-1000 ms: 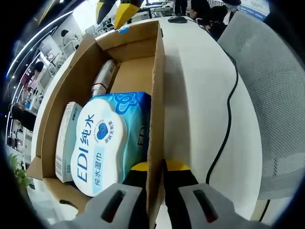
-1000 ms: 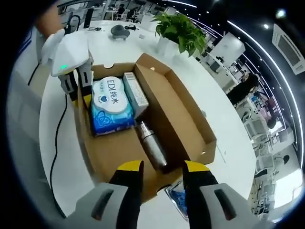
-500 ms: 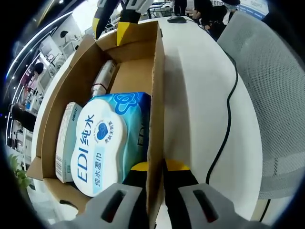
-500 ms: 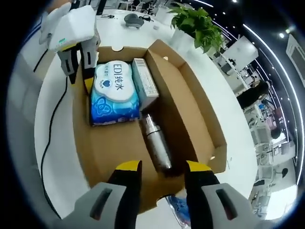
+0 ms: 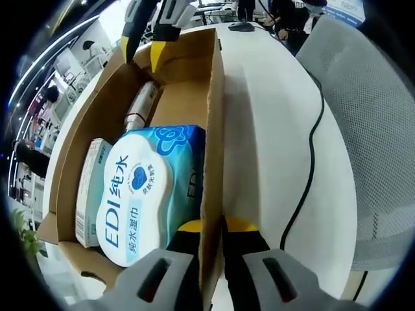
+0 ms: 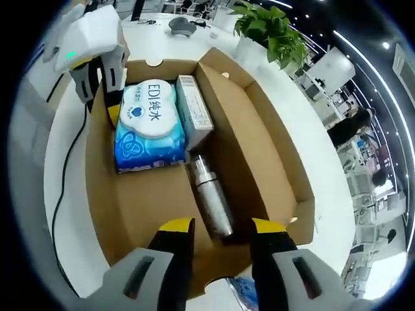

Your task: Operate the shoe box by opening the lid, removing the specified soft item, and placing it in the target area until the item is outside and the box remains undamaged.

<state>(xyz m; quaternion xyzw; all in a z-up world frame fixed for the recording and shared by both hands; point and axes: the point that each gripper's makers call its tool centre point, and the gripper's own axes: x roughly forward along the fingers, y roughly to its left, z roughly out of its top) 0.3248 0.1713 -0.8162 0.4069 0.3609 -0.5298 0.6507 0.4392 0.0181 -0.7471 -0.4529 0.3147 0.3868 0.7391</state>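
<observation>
Left gripper view: left tool [image 5: 209, 227] clamped on box [image 5: 214, 97] wall. Wipes pack [image 5: 146, 188] inside, beside carton [image 5: 91, 188], flask [image 5: 139, 107] beyond. Right tool [image 6: 220, 230] released, over box's far end; box on table [image 5: 266, 129].
</observation>
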